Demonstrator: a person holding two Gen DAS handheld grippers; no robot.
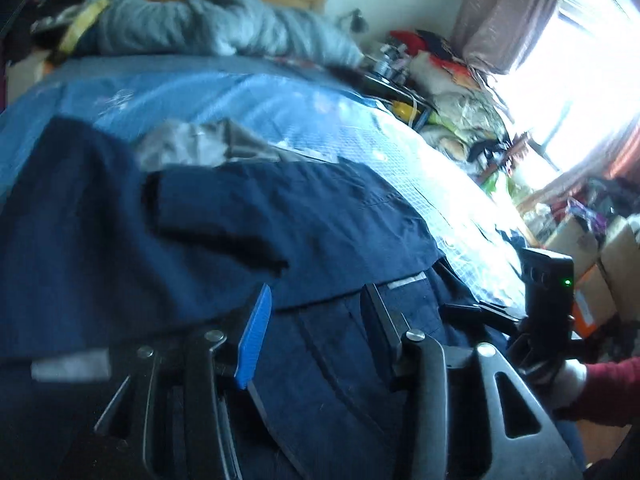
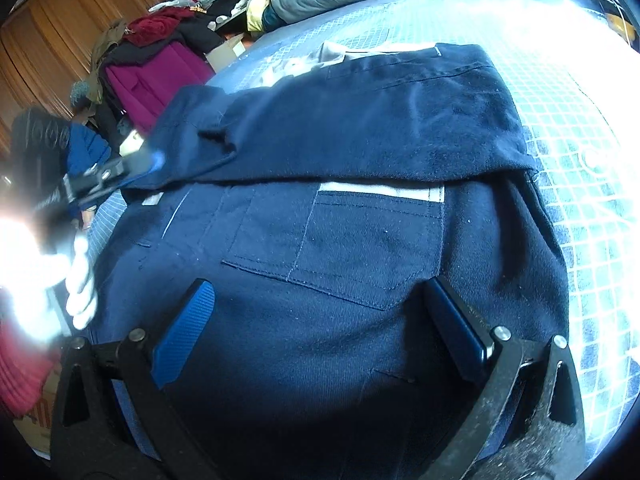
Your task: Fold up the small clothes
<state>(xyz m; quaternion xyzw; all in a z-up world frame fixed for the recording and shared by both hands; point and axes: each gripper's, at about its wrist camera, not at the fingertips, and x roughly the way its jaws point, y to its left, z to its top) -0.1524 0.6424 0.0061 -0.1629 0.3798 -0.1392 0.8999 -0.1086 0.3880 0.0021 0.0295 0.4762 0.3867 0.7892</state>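
On the bed [image 2: 580, 200], the navy garment [image 2: 340, 240] is laid flat with its far part already folded over the pocketed near part. Both the left claw [image 1: 316, 332] and the right claw [image 2: 320, 320] are held open above the near edge, gripping nothing. For a neat fold, both near corners should be pinched evenly and carried over together.

Glare-washed hand [image 2: 80, 280] (white glove), navy garment [image 2: 340, 260] cut off below

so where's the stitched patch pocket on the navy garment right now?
Right wrist view, centre: the stitched patch pocket faces up on the navy cotton garment, just below its folded-over flap and ahead of the open right claw.
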